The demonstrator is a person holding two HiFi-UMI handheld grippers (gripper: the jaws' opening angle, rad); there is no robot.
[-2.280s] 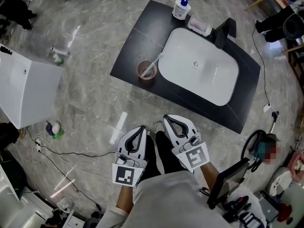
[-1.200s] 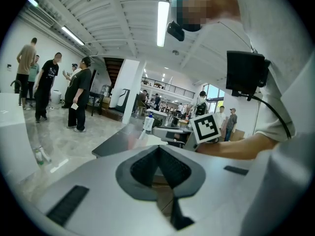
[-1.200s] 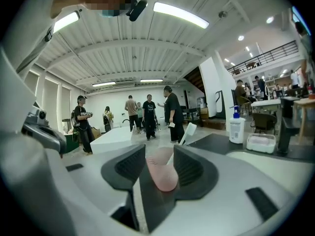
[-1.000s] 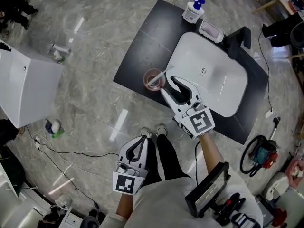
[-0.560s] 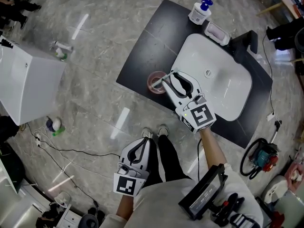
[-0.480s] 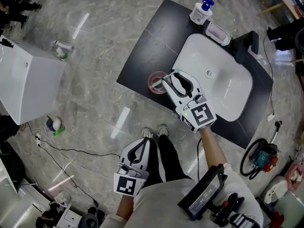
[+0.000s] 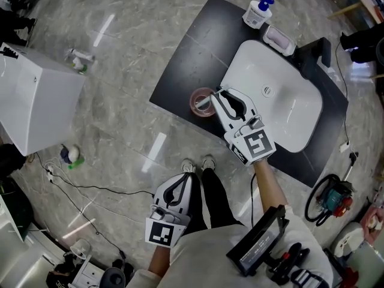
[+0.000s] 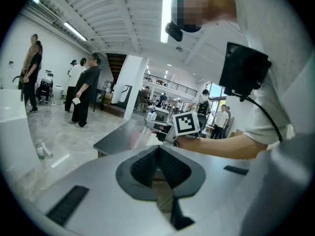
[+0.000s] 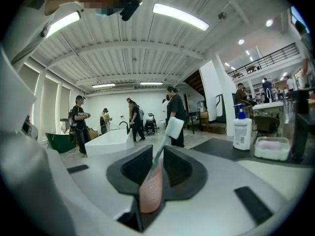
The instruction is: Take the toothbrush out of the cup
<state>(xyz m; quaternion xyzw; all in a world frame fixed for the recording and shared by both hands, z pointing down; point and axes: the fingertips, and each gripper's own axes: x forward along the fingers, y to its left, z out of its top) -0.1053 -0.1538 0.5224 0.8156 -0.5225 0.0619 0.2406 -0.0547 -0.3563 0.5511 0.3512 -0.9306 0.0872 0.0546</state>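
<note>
A pink translucent cup (image 7: 202, 101) stands on the black counter (image 7: 180, 59) at the left rim of the white sink (image 7: 282, 107). The toothbrush (image 9: 174, 127) leans out of it, white head up, pink handle low. My right gripper (image 7: 217, 93) is at the cup's right edge. In the right gripper view its jaws are closing, and the toothbrush's stem runs up between the pads (image 9: 142, 163), which touch it. My left gripper (image 7: 179, 180) hangs low by the person's legs, jaws together and empty. Its own view shows the cup (image 8: 138, 139) far ahead.
A white soap bottle with a blue pump (image 7: 256, 12), a soap dish (image 7: 281, 41) and a black faucet (image 7: 321, 50) line the counter's far side. A white box (image 7: 30, 107) stands on the floor at left, with cables and tools near the person's feet.
My right gripper has travelled from near the legs up to the cup, and its jaws have narrowed around the toothbrush. The left gripper has stayed where it was.
</note>
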